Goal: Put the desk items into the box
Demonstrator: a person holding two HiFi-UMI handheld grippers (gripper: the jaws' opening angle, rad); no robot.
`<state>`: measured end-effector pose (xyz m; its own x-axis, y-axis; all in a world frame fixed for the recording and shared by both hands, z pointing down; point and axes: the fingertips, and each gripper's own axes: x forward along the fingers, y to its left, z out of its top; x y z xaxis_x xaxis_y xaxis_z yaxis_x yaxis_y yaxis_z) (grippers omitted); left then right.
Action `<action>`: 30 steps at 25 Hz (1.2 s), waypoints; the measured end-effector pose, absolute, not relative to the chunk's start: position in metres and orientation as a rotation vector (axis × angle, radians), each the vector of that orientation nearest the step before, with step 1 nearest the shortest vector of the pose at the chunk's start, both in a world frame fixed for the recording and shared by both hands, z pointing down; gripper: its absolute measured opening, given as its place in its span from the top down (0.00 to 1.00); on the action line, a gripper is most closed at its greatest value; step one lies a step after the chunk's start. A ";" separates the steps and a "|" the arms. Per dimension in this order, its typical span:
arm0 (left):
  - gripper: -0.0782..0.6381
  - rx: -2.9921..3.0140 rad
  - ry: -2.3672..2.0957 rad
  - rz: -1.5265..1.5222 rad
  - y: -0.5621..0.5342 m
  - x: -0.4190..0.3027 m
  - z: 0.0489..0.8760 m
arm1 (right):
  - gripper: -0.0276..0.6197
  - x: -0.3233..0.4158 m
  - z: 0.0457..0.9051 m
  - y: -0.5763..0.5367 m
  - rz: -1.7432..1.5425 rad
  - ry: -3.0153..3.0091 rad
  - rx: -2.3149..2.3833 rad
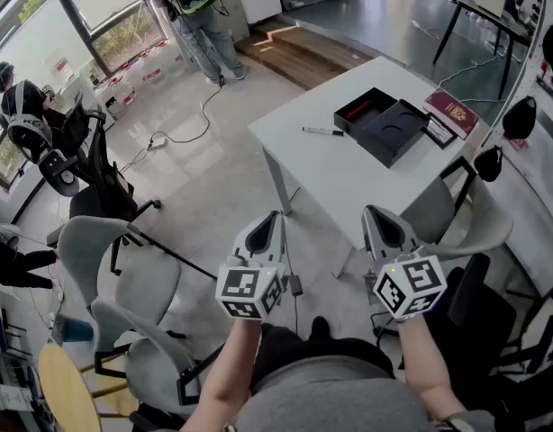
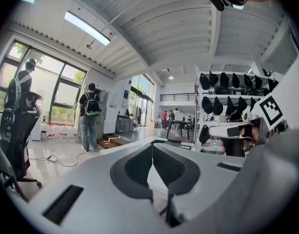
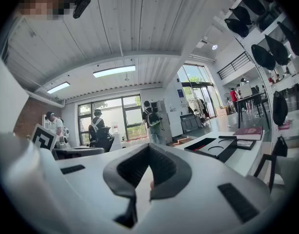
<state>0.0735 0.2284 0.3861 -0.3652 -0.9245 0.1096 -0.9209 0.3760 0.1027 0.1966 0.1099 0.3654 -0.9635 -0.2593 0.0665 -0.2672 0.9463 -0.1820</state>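
Observation:
A white table (image 1: 349, 174) stands ahead of me on the right. On it lies an open black box (image 1: 385, 126) with a red strip in one compartment and a round recess in the other. A black pen (image 1: 323, 131) lies left of the box, a dark red booklet (image 1: 452, 111) right of it, and a small dark card (image 1: 438, 131) between them. My left gripper (image 1: 272, 219) and right gripper (image 1: 376, 214) are held side by side, short of the table. Both are shut and empty. The right gripper view shows the box (image 3: 215, 147) and the booklet (image 3: 249, 130) beyond the closed right gripper (image 3: 149, 147). The left gripper (image 2: 152, 146) has its tips together.
Grey office chairs (image 1: 123, 277) stand at my left, and another chair (image 1: 479, 228) is pushed against the table's near right side. A cable (image 1: 191, 133) runs across the floor. A person with a backpack (image 1: 200, 16) stands far off, and another person (image 1: 20, 106) is at the window.

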 end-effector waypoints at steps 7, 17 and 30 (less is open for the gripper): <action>0.88 1.669 -2.474 -0.043 0.224 0.074 0.390 | 0.95 0.196 0.370 0.104 0.328 -3.068 0.382; 0.88 1.657 -2.495 -0.029 0.227 0.069 0.390 | 0.95 0.193 0.374 0.102 0.370 -3.051 0.400; 0.83 1.701 -2.455 -0.028 0.210 0.029 0.403 | 0.95 0.153 0.378 0.095 0.428 -3.033 0.396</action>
